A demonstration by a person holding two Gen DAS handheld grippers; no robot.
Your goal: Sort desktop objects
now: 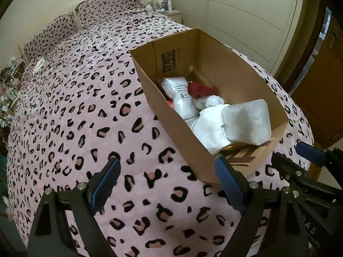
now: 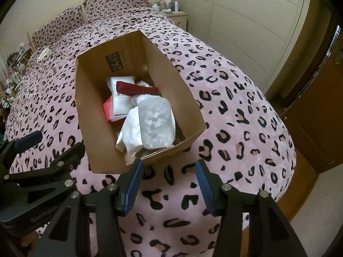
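Blue pads line both tools, and neither grasps anything. At the bottom of the left wrist view the left gripper (image 1: 167,184) stands released, its fingers spread wide over the pink leopard-print blanket (image 1: 70,111), the right-hand pad just in front of the near corner of the cardboard box (image 1: 214,64). At the bottom of the right wrist view the right gripper (image 2: 169,181) is also released, its jaws apart with only blanket between them, just below the box's near edge.

In the left view the other tool's fingers enter at the lower right; in the right view the other tool shows at the lower left.

The open box sits on the bed, right of centre in the left view and at the centre of the right view. Inside lie a frosted plastic container (image 2: 155,122) nearest the grippers, white cloth (image 2: 130,132) beside it, white packets (image 1: 178,87), a dark red item (image 2: 133,88) and a red packet (image 2: 108,109).

At the upper edge of both views stand pillows (image 1: 109,6) and a bedside table (image 2: 179,17) crowded with bottles.
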